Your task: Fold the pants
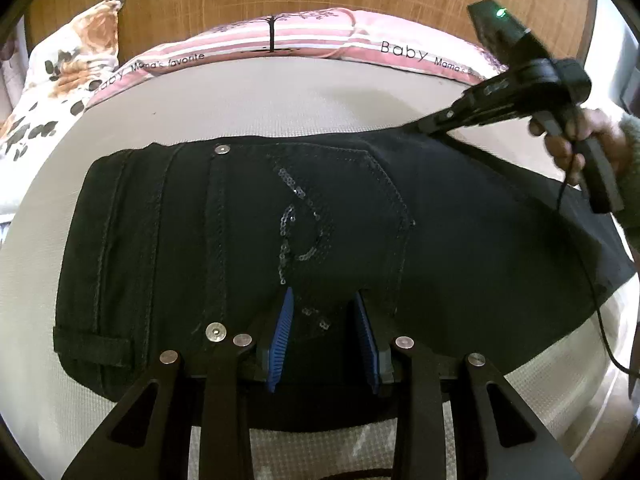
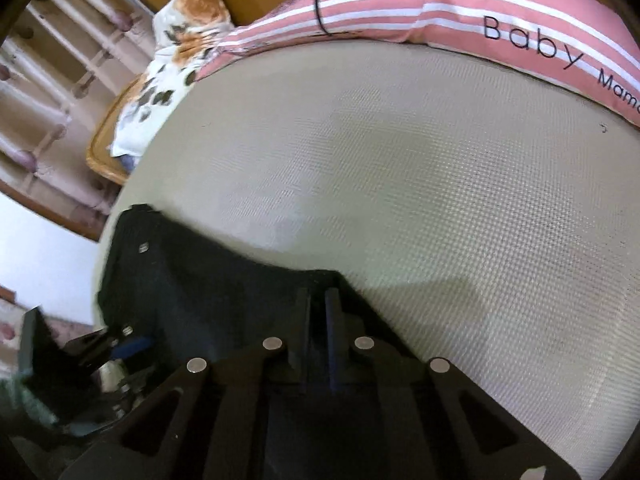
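Black denim pants with a sequinned back pocket lie flat on the beige woven mattress, waistband end to the left. The left gripper rests on the near edge of the pants, its blue ribbed pads partly apart with dark cloth between them; whether they pinch it is unclear. The right gripper is closed on the far edge of the pants. A pink striped pillow lies beyond.

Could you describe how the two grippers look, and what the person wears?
Both grippers, left gripper and right gripper, have black frames with silver rivets and ribbed blue pads. The right one carries a green light and a thin black cable. The sleeve is grey-green knit.
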The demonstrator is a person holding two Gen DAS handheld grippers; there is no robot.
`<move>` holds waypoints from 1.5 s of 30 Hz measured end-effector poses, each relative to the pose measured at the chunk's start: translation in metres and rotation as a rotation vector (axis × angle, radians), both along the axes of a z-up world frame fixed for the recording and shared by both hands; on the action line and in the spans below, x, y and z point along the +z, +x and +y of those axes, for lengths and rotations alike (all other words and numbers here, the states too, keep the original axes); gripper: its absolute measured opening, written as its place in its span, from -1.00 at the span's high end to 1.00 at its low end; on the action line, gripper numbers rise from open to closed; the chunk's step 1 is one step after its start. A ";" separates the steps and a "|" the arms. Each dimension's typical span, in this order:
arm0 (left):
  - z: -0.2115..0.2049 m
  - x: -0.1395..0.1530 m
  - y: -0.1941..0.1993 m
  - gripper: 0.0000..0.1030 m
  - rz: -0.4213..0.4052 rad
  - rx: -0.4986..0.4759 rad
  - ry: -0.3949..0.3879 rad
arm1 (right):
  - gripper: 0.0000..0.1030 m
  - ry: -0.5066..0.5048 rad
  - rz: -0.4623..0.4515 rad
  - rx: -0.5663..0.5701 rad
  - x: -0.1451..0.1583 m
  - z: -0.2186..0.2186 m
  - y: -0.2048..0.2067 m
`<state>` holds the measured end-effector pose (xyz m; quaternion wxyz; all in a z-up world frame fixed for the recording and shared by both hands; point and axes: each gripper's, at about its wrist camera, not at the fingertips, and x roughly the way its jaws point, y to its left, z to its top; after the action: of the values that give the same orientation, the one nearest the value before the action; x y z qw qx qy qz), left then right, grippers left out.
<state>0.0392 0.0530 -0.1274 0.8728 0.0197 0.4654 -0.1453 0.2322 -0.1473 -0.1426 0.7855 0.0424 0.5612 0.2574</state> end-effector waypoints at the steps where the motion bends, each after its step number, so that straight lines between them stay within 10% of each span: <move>1: 0.001 0.000 0.000 0.35 0.004 0.002 -0.005 | 0.91 0.002 -0.007 -0.011 -0.001 0.000 0.002; 7: 0.001 0.001 -0.001 0.35 0.005 -0.002 0.004 | 0.85 -0.053 -0.048 0.014 0.000 0.008 0.000; 11: -0.003 0.010 0.005 0.35 0.022 -0.007 0.019 | 0.40 -0.057 -0.104 -0.052 0.024 -0.005 -0.008; 20: -0.036 0.055 0.025 0.30 -0.094 -0.123 -0.022 | 0.40 -0.084 -0.122 -0.137 0.053 -0.045 -0.061; 35: -0.124 0.013 0.054 0.27 0.032 -0.281 -0.010 | 0.44 -0.188 -0.114 -0.248 -0.002 -0.064 -0.076; 45: -0.129 0.002 0.041 0.26 0.040 -0.268 0.061 | 0.43 -0.027 -0.119 -0.371 0.034 -0.102 -0.099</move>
<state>0.0806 -0.0756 -0.1257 0.8352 0.1055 0.4800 -0.2469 0.1336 -0.2492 -0.1088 0.8517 0.1190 0.5000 0.1027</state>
